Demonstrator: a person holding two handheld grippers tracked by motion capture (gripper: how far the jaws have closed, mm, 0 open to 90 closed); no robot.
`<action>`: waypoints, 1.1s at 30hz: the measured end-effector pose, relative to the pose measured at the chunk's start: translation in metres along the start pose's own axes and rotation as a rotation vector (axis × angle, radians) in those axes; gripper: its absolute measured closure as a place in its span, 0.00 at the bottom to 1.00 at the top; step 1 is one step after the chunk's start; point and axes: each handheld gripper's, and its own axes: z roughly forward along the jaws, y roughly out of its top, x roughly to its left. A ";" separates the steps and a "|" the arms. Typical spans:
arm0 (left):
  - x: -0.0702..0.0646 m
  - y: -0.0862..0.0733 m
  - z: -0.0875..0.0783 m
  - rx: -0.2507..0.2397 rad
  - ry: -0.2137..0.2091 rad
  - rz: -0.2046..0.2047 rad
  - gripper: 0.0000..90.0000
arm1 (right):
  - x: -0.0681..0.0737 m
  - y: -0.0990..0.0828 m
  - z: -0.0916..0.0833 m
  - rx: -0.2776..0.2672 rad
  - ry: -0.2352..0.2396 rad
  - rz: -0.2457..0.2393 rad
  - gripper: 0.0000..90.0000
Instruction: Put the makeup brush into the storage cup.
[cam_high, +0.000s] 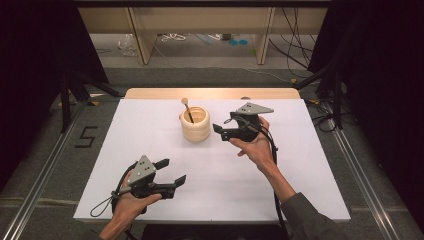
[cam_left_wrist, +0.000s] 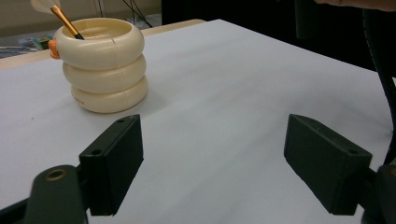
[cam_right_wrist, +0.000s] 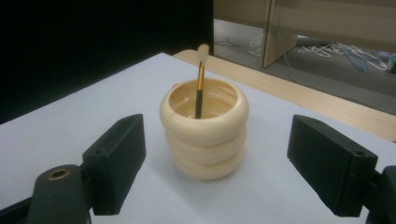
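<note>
Nearest the person, the left tongs (cam_high: 172, 171) sit low over the front part of the white surface (cam_high: 150, 195), jaws spread wide with nothing between them, pointing across toward the middle. From the left gripper view, only bare surface lies between the two black jaws, and the holder (cam_left_wrist: 105, 63) stands farther off toward the upper left, well apart from them.

Farther in, the right tongs (cam_high: 218, 131) are held up just beside the holder (cam_high: 195, 123), to its right, jaws aimed at it and likewise spread and empty. In the right gripper view the holder (cam_right_wrist: 204, 127) stands between the lines of the two jaws but some way ahead of them, not yet touched.

The holder is a cream cup shaped like three stacked rings, upright near the far middle of the surface. A small brush (cam_right_wrist: 200, 80) leans inside it, dark handle down, gold band and pale tip rising above the rim; from the high view the brush (cam_high: 188, 110) tilts toward the back left.

This looks like the approach step: the right tongs are lining up on the holder or the brush, with no grip made so far. If the brush is the aim, the next move calls for lifting the tongs above the rim and closing on the thin handle without tipping the cup; the left tongs could come in to steady the holder. Beyond the surface lies a strip of bare wood (cam_high: 210, 93).
</note>
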 end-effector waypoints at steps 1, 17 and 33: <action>0.000 0.000 0.000 0.000 0.001 -0.002 0.22 | 0.000 -0.002 -0.002 -0.003 -0.001 -0.007 0.23; 0.000 0.001 -0.001 -0.007 0.002 -0.002 0.22 | 0.004 -0.016 -0.021 0.004 0.019 0.007 0.23; 0.000 0.001 -0.002 -0.009 0.007 0.000 0.22 | 0.011 -0.026 -0.037 -0.012 0.041 0.010 0.22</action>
